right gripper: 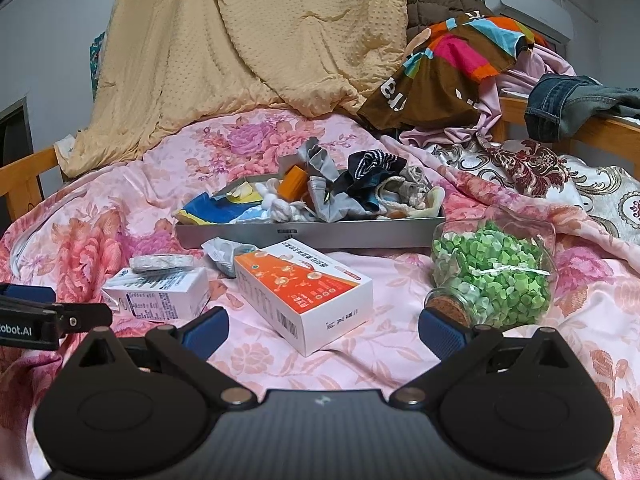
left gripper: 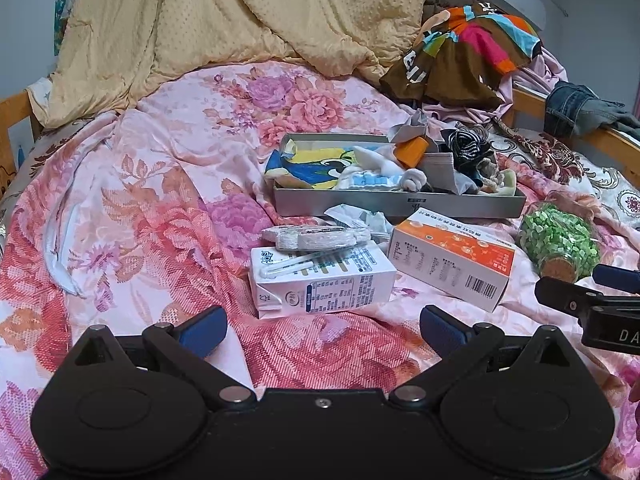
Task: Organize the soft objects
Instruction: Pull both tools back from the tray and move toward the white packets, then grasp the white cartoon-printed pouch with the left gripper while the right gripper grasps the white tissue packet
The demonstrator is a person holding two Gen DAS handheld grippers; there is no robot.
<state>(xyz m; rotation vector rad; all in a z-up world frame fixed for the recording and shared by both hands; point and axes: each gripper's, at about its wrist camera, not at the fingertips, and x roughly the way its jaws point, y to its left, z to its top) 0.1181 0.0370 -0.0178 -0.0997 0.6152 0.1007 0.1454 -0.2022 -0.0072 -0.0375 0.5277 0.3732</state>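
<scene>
A grey metal tray (left gripper: 400,202) (right gripper: 360,235) sits on the floral bed and holds soft items: a blue and yellow cloth (left gripper: 308,166) (right gripper: 208,210), a white plush toy (left gripper: 384,166), grey cloth (right gripper: 324,184) and a striped dark cloth (left gripper: 466,142) (right gripper: 374,164). My left gripper (left gripper: 322,330) is open and empty, just short of a white milk carton (left gripper: 324,280). My right gripper (right gripper: 322,332) is open and empty, just behind an orange and white box (right gripper: 304,296).
A jar of green bits (right gripper: 492,276) (left gripper: 560,240) lies right of the boxes. A wrapped white roll (left gripper: 316,238) rests on the carton. A tan quilt (left gripper: 240,20), colourful clothes (left gripper: 468,52) and jeans (right gripper: 568,100) pile at the back by the wooden rail.
</scene>
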